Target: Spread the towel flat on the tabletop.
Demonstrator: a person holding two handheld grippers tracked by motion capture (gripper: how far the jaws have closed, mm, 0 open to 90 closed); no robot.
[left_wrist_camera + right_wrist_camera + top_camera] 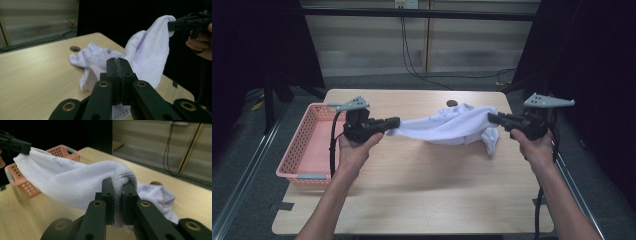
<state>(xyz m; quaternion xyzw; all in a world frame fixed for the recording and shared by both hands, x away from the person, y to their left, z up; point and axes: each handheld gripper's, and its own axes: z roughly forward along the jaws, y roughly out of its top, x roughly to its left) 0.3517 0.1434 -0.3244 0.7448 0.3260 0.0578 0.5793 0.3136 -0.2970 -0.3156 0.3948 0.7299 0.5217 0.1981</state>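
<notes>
A white towel [452, 127] hangs stretched between my two grippers above the wooden table [422, 185]. My left gripper [395, 121] is shut on the towel's left edge; in the left gripper view its jaws [120, 65] pinch a thin fold of the towel [147, 57]. My right gripper [492, 117] is shut on the right end, with thick cloth bunched between its jaws [117, 187]. The towel [67, 182] sags in the middle, and a loose part droops toward the table below the right gripper. Each gripper points inward, toward the other.
A pink mesh basket [304, 145] stands at the table's left edge, close behind my left hand. A small dark round hole [452, 103] lies in the tabletop beyond the towel. Black curtains flank the table, and cables run along the floor behind.
</notes>
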